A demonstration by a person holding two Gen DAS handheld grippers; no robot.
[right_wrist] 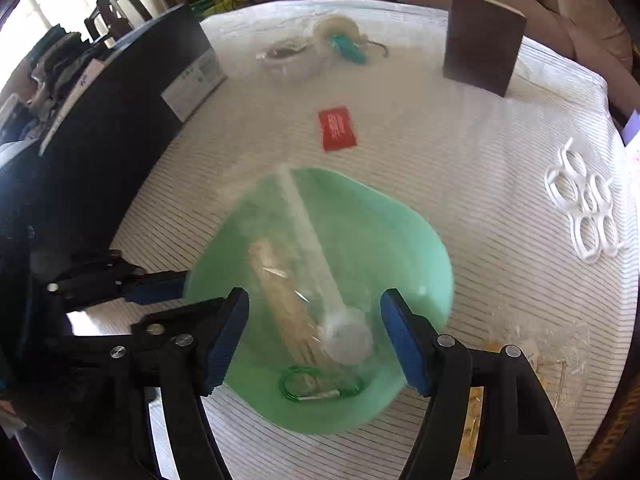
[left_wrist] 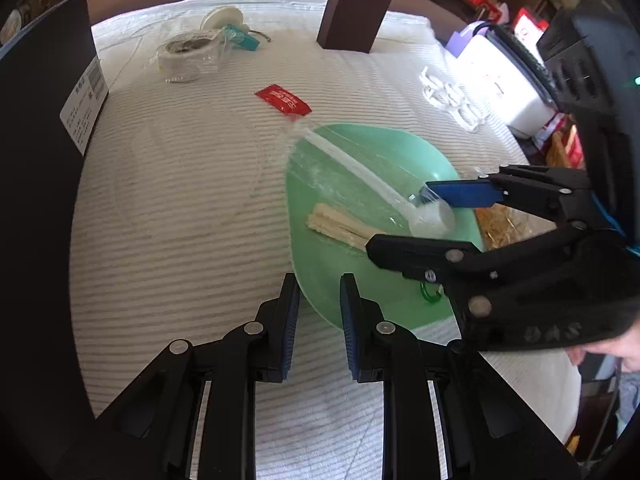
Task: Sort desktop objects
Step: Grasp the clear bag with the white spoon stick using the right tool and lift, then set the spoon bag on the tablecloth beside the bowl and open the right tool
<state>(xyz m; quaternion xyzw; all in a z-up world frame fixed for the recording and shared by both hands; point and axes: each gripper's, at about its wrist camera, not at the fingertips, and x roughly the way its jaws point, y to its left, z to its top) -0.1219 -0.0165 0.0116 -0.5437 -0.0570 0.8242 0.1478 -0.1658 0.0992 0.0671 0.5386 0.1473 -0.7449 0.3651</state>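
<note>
Tongs on the left are closed to a narrow gap, pinching the near rim of the green plate. Right tongs stand wide apart above the plate, with nothing gripped between them. On the plate lie a wrapped plastic spoon, a bundle of wooden sticks and a green carabiner. The plate rests on the striped worktop, toward its right edge. A red sachet lies just beyond the plate, mid-worktop. Farther back, a brown block stands upright near the far edge, with a roll of tape to its left. White plastic rings sit by the right edge.
</note>
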